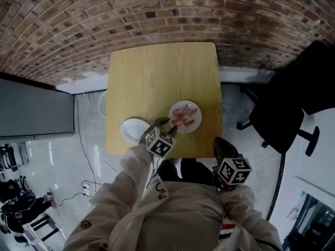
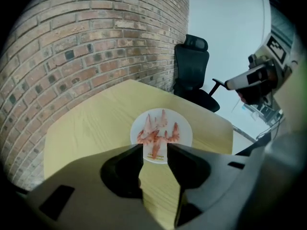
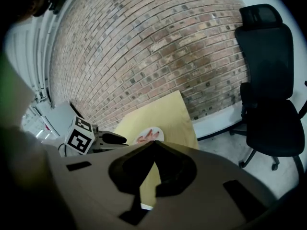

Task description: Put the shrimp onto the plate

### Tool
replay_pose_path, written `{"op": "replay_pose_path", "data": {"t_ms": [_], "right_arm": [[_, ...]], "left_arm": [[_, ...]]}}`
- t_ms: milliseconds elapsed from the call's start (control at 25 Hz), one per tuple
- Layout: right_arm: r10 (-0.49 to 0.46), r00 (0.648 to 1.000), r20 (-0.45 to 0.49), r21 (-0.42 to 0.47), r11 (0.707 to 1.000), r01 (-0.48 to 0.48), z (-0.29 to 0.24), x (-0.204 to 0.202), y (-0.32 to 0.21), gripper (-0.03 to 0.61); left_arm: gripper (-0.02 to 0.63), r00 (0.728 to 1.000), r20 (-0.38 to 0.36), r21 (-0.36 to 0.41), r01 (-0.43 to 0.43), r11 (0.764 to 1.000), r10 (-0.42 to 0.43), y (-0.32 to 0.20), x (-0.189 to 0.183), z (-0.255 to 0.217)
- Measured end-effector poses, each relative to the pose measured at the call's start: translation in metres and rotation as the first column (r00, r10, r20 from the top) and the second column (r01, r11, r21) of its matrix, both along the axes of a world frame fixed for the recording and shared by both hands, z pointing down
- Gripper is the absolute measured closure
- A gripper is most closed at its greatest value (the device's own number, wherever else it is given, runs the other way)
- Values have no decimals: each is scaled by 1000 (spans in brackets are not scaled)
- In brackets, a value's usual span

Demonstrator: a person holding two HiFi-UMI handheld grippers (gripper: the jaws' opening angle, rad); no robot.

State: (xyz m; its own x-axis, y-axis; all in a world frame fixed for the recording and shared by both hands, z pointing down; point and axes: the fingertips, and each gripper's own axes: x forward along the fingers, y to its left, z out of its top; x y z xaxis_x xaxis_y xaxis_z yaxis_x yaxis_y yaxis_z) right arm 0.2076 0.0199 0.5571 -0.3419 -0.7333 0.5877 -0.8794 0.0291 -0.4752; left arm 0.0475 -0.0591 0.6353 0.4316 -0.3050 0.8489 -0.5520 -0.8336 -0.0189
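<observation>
Several pink shrimp [image 1: 183, 118] lie on a white plate [image 1: 194, 109] near the front edge of the yellow table [image 1: 157, 77]. My left gripper [image 1: 166, 125] hovers just in front of that plate, a little above it. In the left gripper view its jaws [image 2: 155, 150] stand open with nothing between them, and the shrimp [image 2: 156, 133] and plate [image 2: 186, 131] show beyond the tips. My right gripper [image 1: 219, 141] hangs off the table's front right corner. Its jaw tips [image 3: 153, 143] meet, holding nothing. The right gripper view also shows the shrimp [image 3: 147, 136] and the left gripper [image 3: 108, 138].
An empty white plate [image 1: 133, 129] sits left of the shrimp plate, at the front edge. A black office chair [image 1: 282, 114] stands right of the table. A brick wall [image 1: 167, 14] runs behind it. Cables [image 1: 84, 135] lie on the floor at the left.
</observation>
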Motion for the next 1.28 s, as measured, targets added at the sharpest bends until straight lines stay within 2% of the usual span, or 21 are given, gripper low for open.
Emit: {"op": "replay_pose_path", "data": {"t_ms": [160, 280, 400, 640, 1000, 1280], "right_arm": [[-21, 1000, -10, 17, 1000, 21, -9, -27, 2, 555], [-49, 997, -62, 49, 997, 52, -25, -48, 1, 555], [-71, 992, -101, 103, 991, 81, -45, -72, -4, 555], [-73, 991, -111, 174, 981, 92, -74, -123, 1, 555], [-53, 991, -124, 236, 968, 82, -100, -191, 24, 555], [-40, 989, -140, 278, 957, 78, -115, -225, 40, 555]], "left_arm": [[457, 998, -54, 40, 44, 998, -42, 2, -24, -27], [474, 990, -97, 85, 108, 991, -99, 4, -46, -51], [499, 976, -156, 126, 173, 977, -152, 5, -71, -76], [555, 937, -253, 177, 289, 941, -240, 22, -129, -111], [572, 896, -336, 241, 379, 894, -289, 53, -202, -154], [580, 864, -385, 251, 437, 864, -326, 75, -236, -169]]}}
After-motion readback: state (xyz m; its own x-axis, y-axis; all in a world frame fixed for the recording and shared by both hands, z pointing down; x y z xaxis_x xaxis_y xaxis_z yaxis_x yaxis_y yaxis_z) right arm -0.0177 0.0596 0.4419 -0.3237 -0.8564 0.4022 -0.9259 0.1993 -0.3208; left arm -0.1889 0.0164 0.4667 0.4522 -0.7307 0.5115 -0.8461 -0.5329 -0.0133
